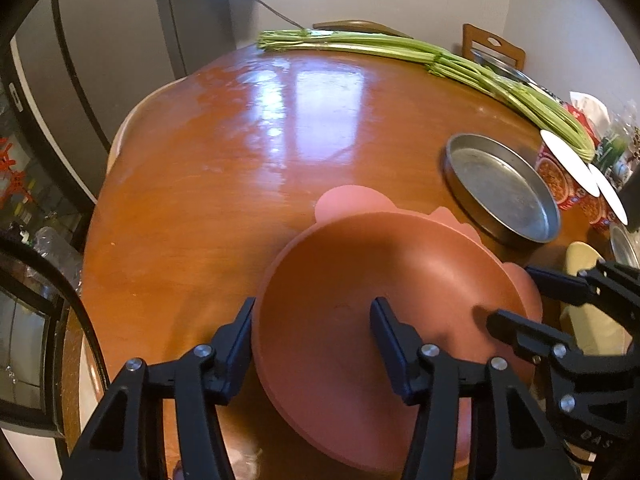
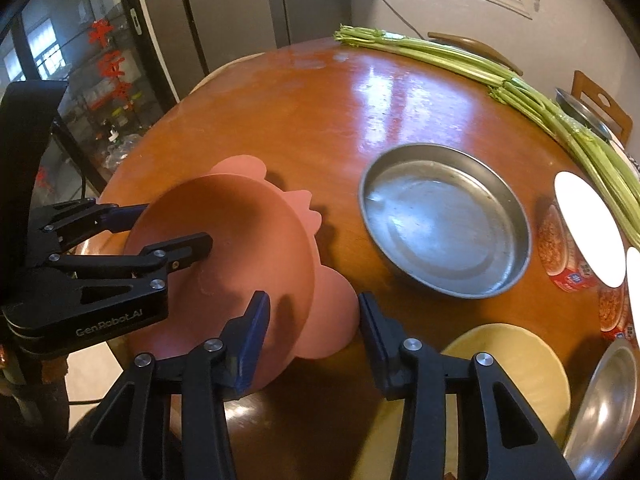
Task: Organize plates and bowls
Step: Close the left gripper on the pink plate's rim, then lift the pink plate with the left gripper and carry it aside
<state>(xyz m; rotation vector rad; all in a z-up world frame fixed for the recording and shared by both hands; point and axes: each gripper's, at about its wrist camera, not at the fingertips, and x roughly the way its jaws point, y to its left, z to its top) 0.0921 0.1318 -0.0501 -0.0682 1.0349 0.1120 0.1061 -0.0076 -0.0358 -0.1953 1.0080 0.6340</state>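
A pink bowl (image 1: 380,264) (image 2: 240,232) with a scalloped pink flange sits at the near edge of the brown wooden table (image 1: 240,140), slightly tilted. My left gripper (image 1: 312,328) (image 2: 160,228) straddles its left rim, one finger against the outside and one inside, shut on it. My right gripper (image 2: 312,316) (image 1: 514,296) is shut on the opposite side, one pad inside the bowl and the other at the flange's outer edge. A round metal pan (image 2: 440,220) (image 1: 500,188) stands empty just right of the bowl.
A cream plate (image 2: 512,360) and another metal plate (image 2: 608,400) lie at the near right. Instant noodle cups with white lids (image 2: 588,228) stand at the right edge. Long celery stalks (image 1: 400,46) lie across the far side. A chair (image 1: 492,46) stands behind the table.
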